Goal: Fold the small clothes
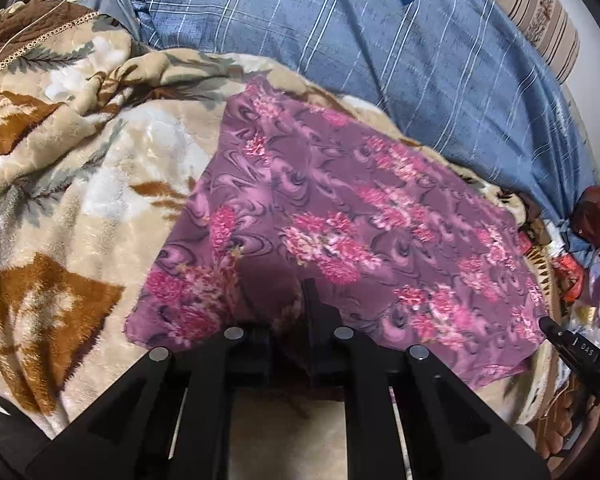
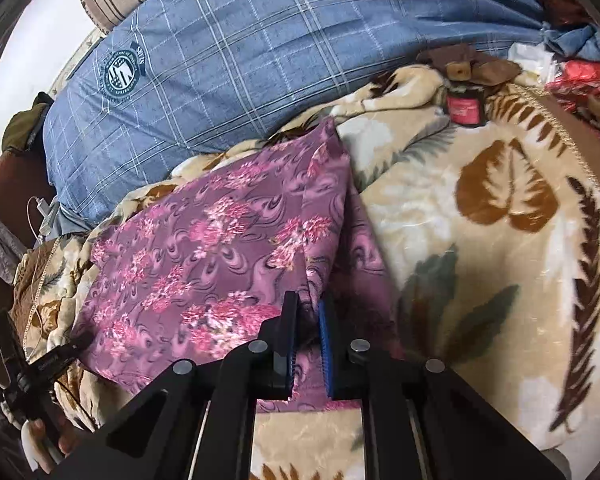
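Note:
A purple cloth with pink flowers (image 1: 340, 208) lies spread on a beige leaf-pattern blanket (image 1: 80, 184). My left gripper (image 1: 290, 300) is shut on the cloth's near edge, and a fold bunches up over its left finger. In the right wrist view the same cloth (image 2: 204, 248) has its right side folded into a ridge. My right gripper (image 2: 307, 312) is shut on that ridge near the front edge, the fabric pinched between the black pad and the blue pad (image 2: 325, 340). Each gripper shows at the edge of the other's view: right gripper (image 1: 572, 344), left gripper (image 2: 48, 364).
A big blue checked cushion (image 1: 380, 60) (image 2: 240, 60) lies just behind the cloth. A small red jar (image 2: 466, 106) and brown scraps sit on the blanket (image 2: 480, 220) at the back right. A white charger cable (image 1: 32, 28) runs at the far left. Mixed clutter (image 1: 568, 268) lies at the right.

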`<state>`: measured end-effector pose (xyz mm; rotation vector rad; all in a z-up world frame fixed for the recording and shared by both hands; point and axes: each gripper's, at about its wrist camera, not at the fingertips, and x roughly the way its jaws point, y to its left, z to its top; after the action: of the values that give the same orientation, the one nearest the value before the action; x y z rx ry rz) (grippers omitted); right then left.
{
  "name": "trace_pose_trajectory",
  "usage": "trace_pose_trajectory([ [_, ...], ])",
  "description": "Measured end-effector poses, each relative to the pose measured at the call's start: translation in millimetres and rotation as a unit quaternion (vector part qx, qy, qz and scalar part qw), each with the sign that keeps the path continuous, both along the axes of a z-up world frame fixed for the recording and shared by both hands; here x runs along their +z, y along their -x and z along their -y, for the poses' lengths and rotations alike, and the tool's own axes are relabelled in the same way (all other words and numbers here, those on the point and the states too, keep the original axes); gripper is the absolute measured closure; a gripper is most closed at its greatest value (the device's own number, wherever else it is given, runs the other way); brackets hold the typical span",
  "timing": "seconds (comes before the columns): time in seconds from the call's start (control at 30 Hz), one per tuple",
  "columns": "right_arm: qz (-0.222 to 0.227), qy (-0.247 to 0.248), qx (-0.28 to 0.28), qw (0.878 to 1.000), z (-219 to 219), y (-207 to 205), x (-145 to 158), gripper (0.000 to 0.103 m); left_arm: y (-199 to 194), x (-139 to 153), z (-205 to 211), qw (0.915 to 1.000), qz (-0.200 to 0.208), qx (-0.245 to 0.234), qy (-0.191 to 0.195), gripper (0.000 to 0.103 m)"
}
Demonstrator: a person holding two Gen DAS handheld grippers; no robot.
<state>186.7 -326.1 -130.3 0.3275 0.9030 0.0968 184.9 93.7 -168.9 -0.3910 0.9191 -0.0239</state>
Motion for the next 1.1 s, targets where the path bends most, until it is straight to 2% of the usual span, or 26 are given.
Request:
trace_pose_trajectory([
  [0.1, -0.027, 0.021, 0.000, 0.999, -4.1, -11.6, -23.6, 0.094, -8.3, -14.6, 5.5, 0.9994, -0.033, -0.012, -0.008, 0.092],
  [0.2, -0.044, 0.031, 0.002, 0.999, -7.9, -15.7, -36.9, 0.094, -5.4, -9.6, 2.3, 0.9992, -0.036, -0.017, -0.007, 0.089],
  [0.23, -0.039, 0.025, 0.001, 0.999, -6.8, -12.8, -33.8, 0.093, -2.6, -5.1, -2.5, 0.9995, -0.030, -0.013, 0.000, 0.087],
  [0.27, -0.033, 0.018, 0.000, 0.999, -5.1, -10.3, -29.9, 0.091, 0.6, -0.1, -9.6, 0.9997, -0.023, -0.006, 0.008, 0.080],
  [0.3, -0.025, 0.010, -0.003, 1.000, -3.1, -5.7, -22.1, 0.086, 3.1, 3.5, -17.9, 0.9996, -0.024, 0.004, 0.015, 0.074],
  [0.37, -0.013, 0.002, 0.000, 1.000, -2.4, 0.8, -10.3, 0.084, 9.7, 6.9, -32.7, 0.9988, -0.019, 0.018, 0.042, 0.073],
  [0.4, -0.004, -0.003, 0.003, 1.000, -2.8, 4.6, -3.2, 0.081, 12.7, 7.6, -39.4, 0.9983, -0.018, 0.031, 0.045, 0.064],
  [0.43, 0.007, -0.007, 0.010, 1.000, -5.0, 8.9, 6.3, 0.076, 17.1, 8.6, -46.4, 0.9978, -0.017, 0.054, 0.036, 0.061],
  [0.5, 0.026, -0.017, 0.025, 0.999, -12.1, 14.9, 23.0, 0.066, 22.1, 9.9, -59.9, 0.9959, -0.014, 0.080, 0.039, 0.059],
  [0.57, 0.040, -0.029, 0.044, 0.998, -21.2, 15.9, 36.8, 0.060, 24.6, 9.2, -73.1, 0.9934, -0.013, 0.090, 0.069, 0.058],
  [0.7, 0.055, -0.056, 0.097, 0.992, -56.6, 11.9, 57.8, 0.045, 21.3, -0.3, -82.2, 0.9902, -0.028, 0.101, 0.092, 0.053],
  [0.77, 0.055, -0.065, 0.119, 0.989, -72.9, 8.9, 62.7, 0.044, 14.3, -8.3, -79.2, 0.9895, -0.038, 0.090, 0.107, 0.048],
  [0.93, 0.044, -0.108, 0.171, 0.978, -121.8, -11.6, 65.1, 0.039, -3.1, -22.9, -65.9, 0.9912, -0.061, 0.076, 0.089, 0.037],
  [1.0, 0.031, -0.117, 0.179, 0.976, -138.2, -23.9, 62.6, 0.038, -1.0, -21.3, -64.2, 0.9917, -0.048, 0.074, 0.093, 0.031],
  [1.1, 0.017, -0.128, 0.203, 0.970, -166.7, -38.9, 63.0, 0.038, 0.4, -21.3, -63.0, 0.9920, -0.044, 0.065, 0.099, 0.031],
])
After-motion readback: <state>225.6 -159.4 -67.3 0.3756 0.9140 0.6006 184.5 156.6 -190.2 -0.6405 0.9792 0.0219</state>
